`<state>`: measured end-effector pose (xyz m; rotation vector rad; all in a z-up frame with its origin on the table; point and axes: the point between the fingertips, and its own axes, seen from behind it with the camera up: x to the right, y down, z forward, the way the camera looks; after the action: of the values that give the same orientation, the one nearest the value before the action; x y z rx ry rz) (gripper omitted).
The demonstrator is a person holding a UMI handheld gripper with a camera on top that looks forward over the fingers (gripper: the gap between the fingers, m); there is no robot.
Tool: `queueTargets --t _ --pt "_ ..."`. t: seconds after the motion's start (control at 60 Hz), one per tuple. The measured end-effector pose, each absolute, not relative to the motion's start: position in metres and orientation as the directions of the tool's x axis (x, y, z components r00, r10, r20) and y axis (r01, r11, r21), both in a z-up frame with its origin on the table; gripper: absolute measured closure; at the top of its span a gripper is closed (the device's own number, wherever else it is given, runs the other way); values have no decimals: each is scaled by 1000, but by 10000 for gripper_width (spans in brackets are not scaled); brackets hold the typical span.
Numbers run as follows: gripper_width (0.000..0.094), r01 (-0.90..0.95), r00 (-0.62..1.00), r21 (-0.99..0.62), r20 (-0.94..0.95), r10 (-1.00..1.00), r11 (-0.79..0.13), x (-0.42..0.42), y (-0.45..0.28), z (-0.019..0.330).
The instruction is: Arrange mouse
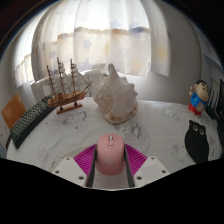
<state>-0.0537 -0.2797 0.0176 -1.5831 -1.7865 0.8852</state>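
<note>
Holding a pale pink mouse [108,157] in the tool [108,168], magenta pads [85,162] pressed against both its flanks, its rounded top pointing ahead over the white marbled worktop [150,135]. Fingers closed only as far as the mouse's width allows, nothing else between them. Beyond the mouse: a large pale seashell [113,97] at the centre, a wooden model ship [66,87] to its left, a dark keyboard-like slab [27,120] further left with an orange-edged object [12,112] beside it. Off to the right, a small figure in black, red and blue [201,97] and a dark owl-faced object [197,138] nearer the fingers. Sheer curtains [110,40] behind it all. Probably mid-carry, with the placing not yet done. To do it well: keep grip steady and level, lower straight onto the bare patch just ahead of the fingers, short of the shell, let the underside meet the surface flat before easing the fingers apart, then draw back along the mouse's long axis so neither pad drags it askew. No boxes, trays or other containers visible, so nothing to report as held inside anything.
</note>
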Motion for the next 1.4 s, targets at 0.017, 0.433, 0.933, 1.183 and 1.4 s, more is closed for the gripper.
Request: queueTargets --t 0.017,0.433,0.933,1.183,1.4 --pt "473 595 -121 -800 2 993 74 -55 -278 26" --pt "490 434 115 -901 39 993 -15 -92 -48 199" --pt "434 658 115 -750 5 993 -72 -73 112 -16" --pt "84 685 118 -723 -11 993 -89 -28 108 61" --pt "86 705 101 -706 3 995 -70 90 93 155"
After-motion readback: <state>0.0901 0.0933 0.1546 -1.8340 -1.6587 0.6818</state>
